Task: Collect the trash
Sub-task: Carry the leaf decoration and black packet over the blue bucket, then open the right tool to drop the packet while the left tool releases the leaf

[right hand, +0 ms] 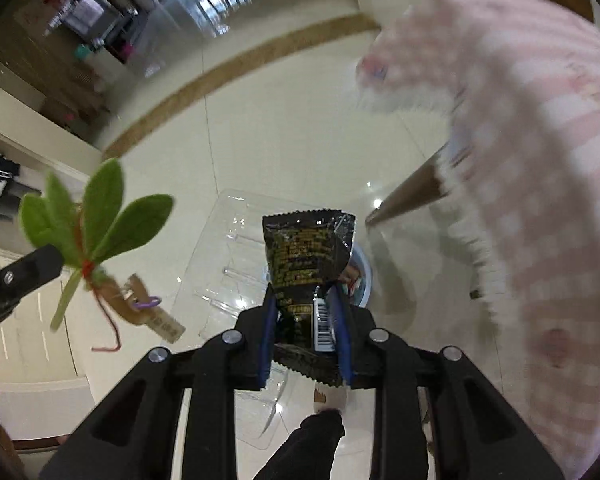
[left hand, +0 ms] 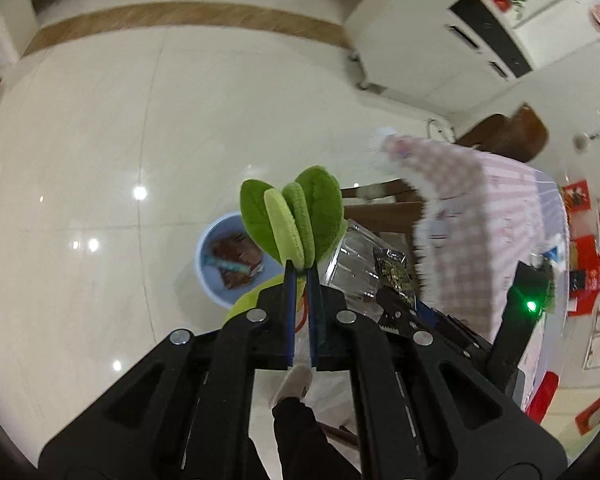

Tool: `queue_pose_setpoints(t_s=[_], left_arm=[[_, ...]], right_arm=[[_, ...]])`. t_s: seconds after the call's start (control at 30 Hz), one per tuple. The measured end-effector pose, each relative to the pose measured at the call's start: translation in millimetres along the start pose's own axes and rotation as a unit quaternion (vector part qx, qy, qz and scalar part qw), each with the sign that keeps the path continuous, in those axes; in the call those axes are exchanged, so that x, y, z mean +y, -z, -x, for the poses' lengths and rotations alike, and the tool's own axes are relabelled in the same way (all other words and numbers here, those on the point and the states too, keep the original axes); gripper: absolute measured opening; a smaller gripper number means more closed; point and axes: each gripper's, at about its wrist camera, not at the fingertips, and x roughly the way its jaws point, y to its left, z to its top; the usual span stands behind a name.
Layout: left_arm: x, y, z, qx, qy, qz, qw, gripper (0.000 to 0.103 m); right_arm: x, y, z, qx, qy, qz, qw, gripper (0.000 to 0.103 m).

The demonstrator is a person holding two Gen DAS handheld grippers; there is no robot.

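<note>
My left gripper (left hand: 300,270) is shut on the stem of a green felt leaf sprig (left hand: 292,216), which stands up above the fingertips. A brown paper tag (right hand: 156,316) and red string hang from the sprig (right hand: 96,216). My right gripper (right hand: 302,294) is shut on a black snack wrapper (right hand: 308,252), with a clear plastic tray (right hand: 224,264) hanging right behind it, apparently pinched along with it. Both grippers point down at the floor, close side by side. Below them stands a blue bin (left hand: 220,264) holding brown wrappers; the wrapper and tray hide most of the bin (right hand: 364,280) in the right wrist view.
A table with a pink checked cloth (left hand: 480,216) and a wooden leg (right hand: 412,192) stands to the right. A person's slippered foot (left hand: 296,380) and dark trouser leg are under the grippers. Glossy cream floor tiles (left hand: 100,180) spread to the left; a white cabinet (left hand: 440,40) stands behind.
</note>
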Motion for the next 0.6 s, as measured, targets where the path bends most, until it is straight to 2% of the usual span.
queue_pose_setpoints(t_s=[0.17,0.37,0.43,0.6], left_arm=[[24.4,-0.4,-12.3,0.012,-0.007,0.022,0.9996,0.005],[45.5,1.5,-19.2,0.023,-0.012,0.037,0.999,0.005],[49.9,3.3,-21.1,0.026,-0.012,0.043,0.9987,0.005],[50.3,6.6,-27.5,0.038,-0.01,0.045,0.9982,0.005]], right_arm=[[27.4,-6.0,-37.6,0.023,0.013,0.018,0.999,0.027],[36.9,-9.0,-69.6,0.044,0.009,0.016,0.999,0.04],[38.7,-7.9,-73.3,0.046,0.008,0.017,0.999,0.046],[39.4,-13.0,-75.0,0.051,-0.002,0.017,0.999,0.048]])
